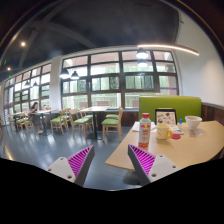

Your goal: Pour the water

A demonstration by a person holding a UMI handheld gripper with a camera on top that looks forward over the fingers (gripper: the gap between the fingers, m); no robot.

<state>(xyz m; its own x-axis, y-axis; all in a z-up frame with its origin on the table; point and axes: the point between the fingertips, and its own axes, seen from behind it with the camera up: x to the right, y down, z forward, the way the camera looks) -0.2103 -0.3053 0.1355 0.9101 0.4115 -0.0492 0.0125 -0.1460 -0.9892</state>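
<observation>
The gripper [112,162] is released: its two fingers stand wide apart with nothing between them, each showing one purple pad [80,160] on its inner face. Both fingers hang in the air, short of the things ahead.

Just beyond the right finger lies a light wooden table [195,148]. On it I count one bottle [145,131], upright, with an orange-red label and a pale cap, standing at the near left part of the table top. To its right stands one pale cup [163,130], near the bottle but apart from it. Farther right is one taller white cup [193,124], well apart from the first. Between these two cups sits one small red thing [176,135]; what it is cannot be told. Behind the cups one upright sign or framed card [166,116] stands on the table.

At the far side of the table is one green bench back [170,104]. To the left, farther off across the dark floor [40,150], stand several more tables with green chairs [112,121]; their count is unclear. One person [33,112] sits at the far left. A long wall of windows [100,80] runs across the back, with one light strip [168,47] on the ceiling.
</observation>
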